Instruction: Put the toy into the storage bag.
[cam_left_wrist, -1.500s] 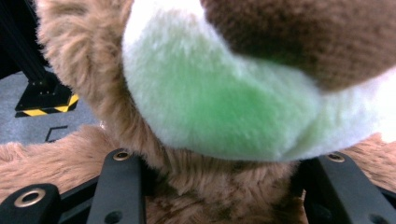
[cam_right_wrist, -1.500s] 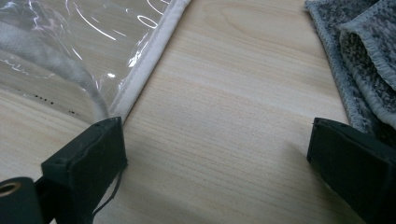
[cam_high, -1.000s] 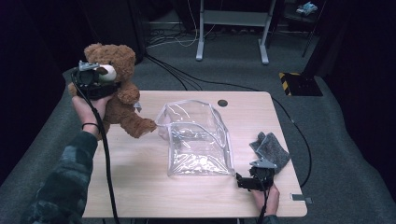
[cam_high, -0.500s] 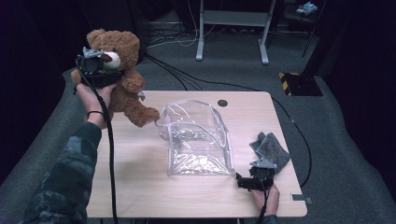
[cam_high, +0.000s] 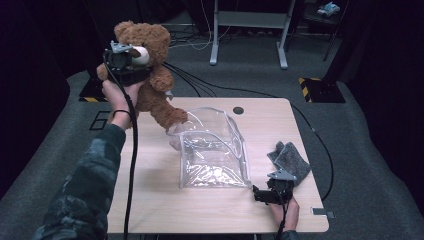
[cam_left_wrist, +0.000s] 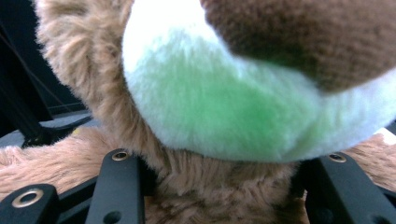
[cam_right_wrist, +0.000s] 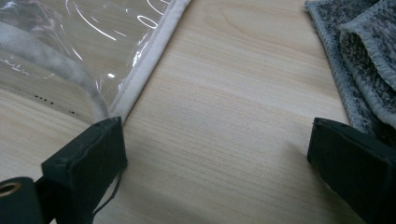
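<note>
At table's left, L gripper: jaws clamp bear at neck, bear aloft.
R gripper: jaws wide apart, on table beside bag.
Writing: none legible.

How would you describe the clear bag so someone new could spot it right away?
Start at the light wooden table. Near its middle stands the clear plastic bag, its mouth open toward the teddy bear held up at the far left corner. Unlike the grey cloth on the right, it is see-through with a pale trimmed edge.
</note>
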